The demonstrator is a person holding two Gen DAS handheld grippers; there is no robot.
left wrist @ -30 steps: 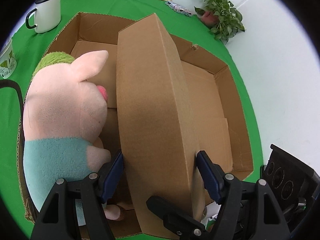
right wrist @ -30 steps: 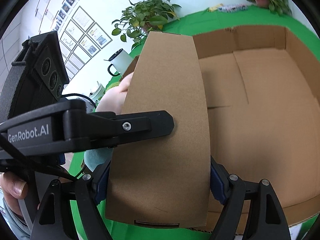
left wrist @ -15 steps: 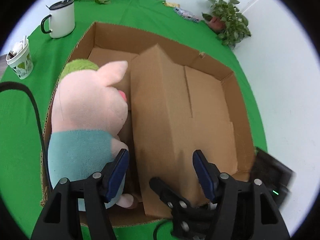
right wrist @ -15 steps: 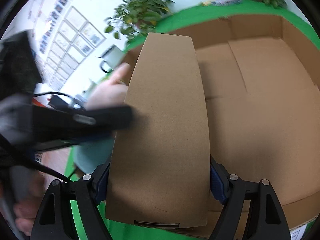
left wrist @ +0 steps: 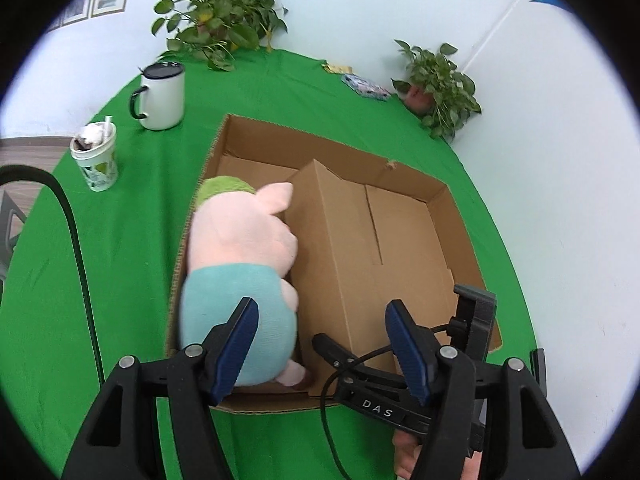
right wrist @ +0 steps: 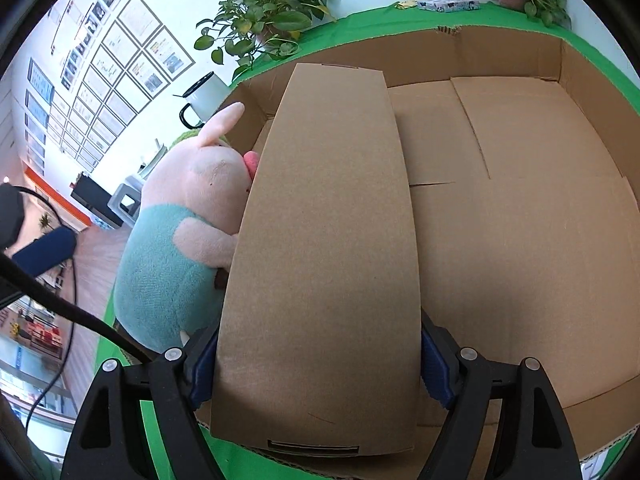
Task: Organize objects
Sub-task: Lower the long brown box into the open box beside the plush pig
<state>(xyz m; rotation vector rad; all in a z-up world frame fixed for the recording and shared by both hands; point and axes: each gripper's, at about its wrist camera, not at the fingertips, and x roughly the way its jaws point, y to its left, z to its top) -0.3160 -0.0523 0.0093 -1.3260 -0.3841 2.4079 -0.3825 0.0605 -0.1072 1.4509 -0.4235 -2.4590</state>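
A large open cardboard box lies on the green table. Inside it, a pink pig plush in a teal shirt leans at the left wall. A small closed cardboard box stands on the floor beside the plush. My left gripper hovers above the near end, open, with nothing between its blue pads. In the right wrist view my right gripper is shut on the near end of the small box, a pad pressed on each side. The plush touches that box's left face.
A white mug and a paper cup stand left of the large box. Two potted plants and a small packet sit at the table's far edge. A black cable hangs at the left.
My left gripper, which straddled the small box, has drawn back and up, clear of it. The right gripper keeps its hold, and the small box now rests lower in the large box.
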